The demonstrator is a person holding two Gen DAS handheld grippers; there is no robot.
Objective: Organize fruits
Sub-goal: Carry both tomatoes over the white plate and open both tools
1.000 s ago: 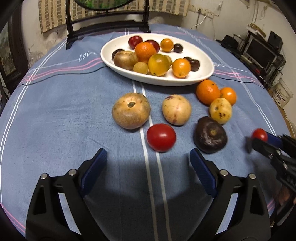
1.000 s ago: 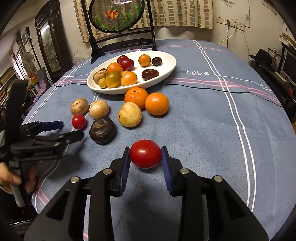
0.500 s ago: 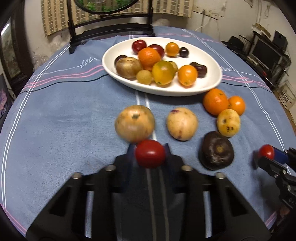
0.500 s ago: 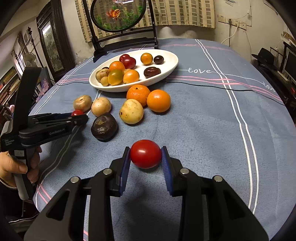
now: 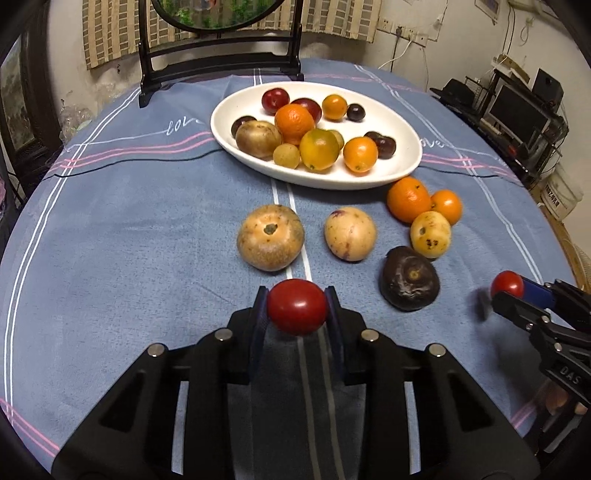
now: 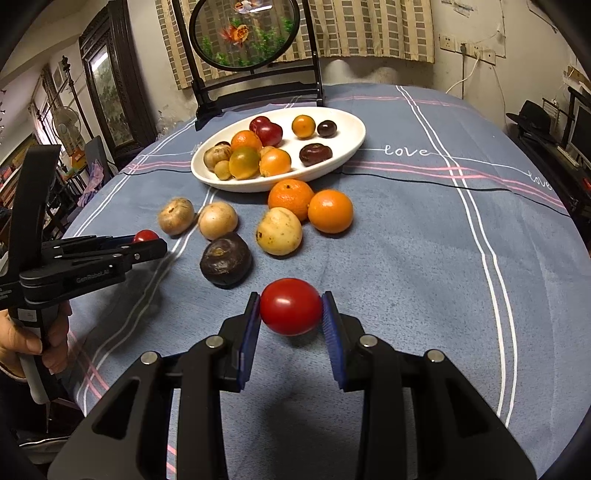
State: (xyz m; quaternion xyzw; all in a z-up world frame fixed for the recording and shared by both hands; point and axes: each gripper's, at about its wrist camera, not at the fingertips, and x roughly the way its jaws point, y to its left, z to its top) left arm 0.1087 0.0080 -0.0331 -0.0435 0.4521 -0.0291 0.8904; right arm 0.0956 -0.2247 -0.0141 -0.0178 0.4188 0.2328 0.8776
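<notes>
My left gripper is shut on a small red tomato, held just above the blue cloth in front of a tan round fruit. My right gripper is shut on a second red tomato, close above the cloth near a dark purple fruit. A white oval plate at the back holds several oranges, plums and yellow fruits. Loose on the cloth lie two oranges, a spotted yellow fruit and a pale fruit. The left gripper also shows at the left of the right wrist view.
A dark wooden stand with a round fish picture rises behind the plate. A person's hand grips the left tool's handle. The round table's edge curves off at the right, with shelves and electronics beyond.
My left gripper, open a second ago behind the tomato, moved forward, shut on it and lifted it slightly. The right gripper kept still with its tomato.
</notes>
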